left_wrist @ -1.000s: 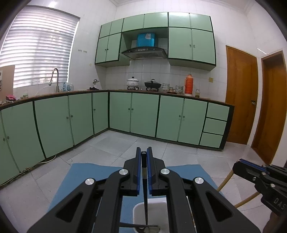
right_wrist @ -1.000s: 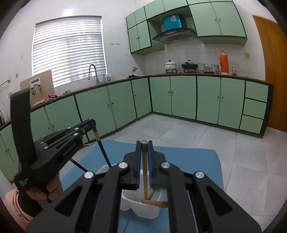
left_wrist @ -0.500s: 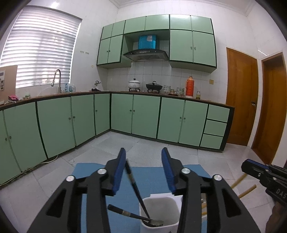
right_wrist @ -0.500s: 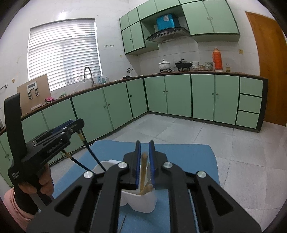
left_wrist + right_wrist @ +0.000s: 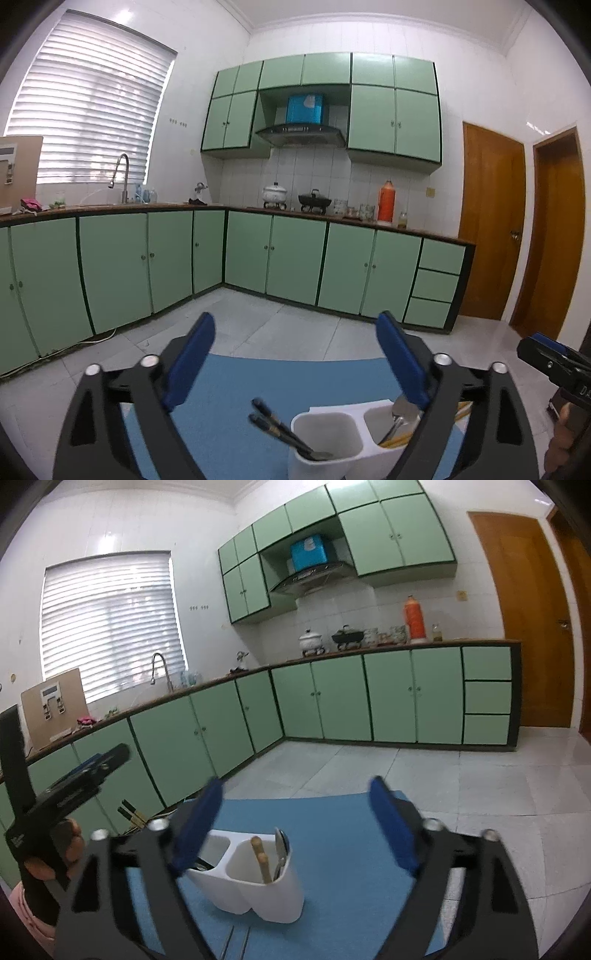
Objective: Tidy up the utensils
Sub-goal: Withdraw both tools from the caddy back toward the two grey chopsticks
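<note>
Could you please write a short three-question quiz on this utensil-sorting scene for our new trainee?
1. True or false: the white utensil holder stands on the blue mat.
2. Which compartment, as the right wrist camera sees it, holds the wooden chopsticks? A) left B) right C) neither
3. Fill in: in the left wrist view, the dark-handled utensils lean out of the holder's ____ compartment.

Key:
1. True.
2. B; a metal spoon shares that compartment.
3. Left. The left hand-held gripper and the right hand-held gripper are both opening, with nothing between their jaws.
</note>
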A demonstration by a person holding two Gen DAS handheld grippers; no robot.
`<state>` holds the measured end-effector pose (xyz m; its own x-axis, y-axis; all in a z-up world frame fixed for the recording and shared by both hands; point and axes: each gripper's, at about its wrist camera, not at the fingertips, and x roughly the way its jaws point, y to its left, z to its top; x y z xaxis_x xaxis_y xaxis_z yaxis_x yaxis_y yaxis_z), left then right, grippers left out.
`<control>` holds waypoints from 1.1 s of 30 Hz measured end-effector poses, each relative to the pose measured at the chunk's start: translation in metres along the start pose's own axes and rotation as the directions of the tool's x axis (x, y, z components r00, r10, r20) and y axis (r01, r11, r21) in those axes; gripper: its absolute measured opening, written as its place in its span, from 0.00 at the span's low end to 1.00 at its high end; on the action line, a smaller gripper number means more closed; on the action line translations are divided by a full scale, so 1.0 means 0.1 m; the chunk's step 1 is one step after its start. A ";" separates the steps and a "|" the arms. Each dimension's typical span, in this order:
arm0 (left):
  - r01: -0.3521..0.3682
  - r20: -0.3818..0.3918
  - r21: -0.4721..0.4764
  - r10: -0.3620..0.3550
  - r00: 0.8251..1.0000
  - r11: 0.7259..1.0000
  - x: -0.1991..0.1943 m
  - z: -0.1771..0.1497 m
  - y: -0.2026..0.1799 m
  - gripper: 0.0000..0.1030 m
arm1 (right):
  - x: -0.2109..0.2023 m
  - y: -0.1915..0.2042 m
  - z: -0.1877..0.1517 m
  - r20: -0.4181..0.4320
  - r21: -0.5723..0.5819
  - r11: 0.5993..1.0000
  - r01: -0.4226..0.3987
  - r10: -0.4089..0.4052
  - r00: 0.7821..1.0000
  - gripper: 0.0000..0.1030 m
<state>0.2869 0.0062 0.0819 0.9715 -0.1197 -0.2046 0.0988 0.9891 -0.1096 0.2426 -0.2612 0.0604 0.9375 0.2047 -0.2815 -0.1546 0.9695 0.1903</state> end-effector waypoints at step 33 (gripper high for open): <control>-0.072 -0.283 0.082 0.093 0.955 0.994 -1.35 -1.88 0.09 0.94 | -0.99 0.32 -1.91 -0.215 -0.029 0.999 -0.012 0.006 0.977 0.94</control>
<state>0.1165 0.0145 -0.0744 0.8755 -0.0468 -0.4809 0.0455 0.9989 -0.0143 0.0849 -0.2249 -0.0855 0.8474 0.2345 -0.4763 -0.1752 0.9704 0.1659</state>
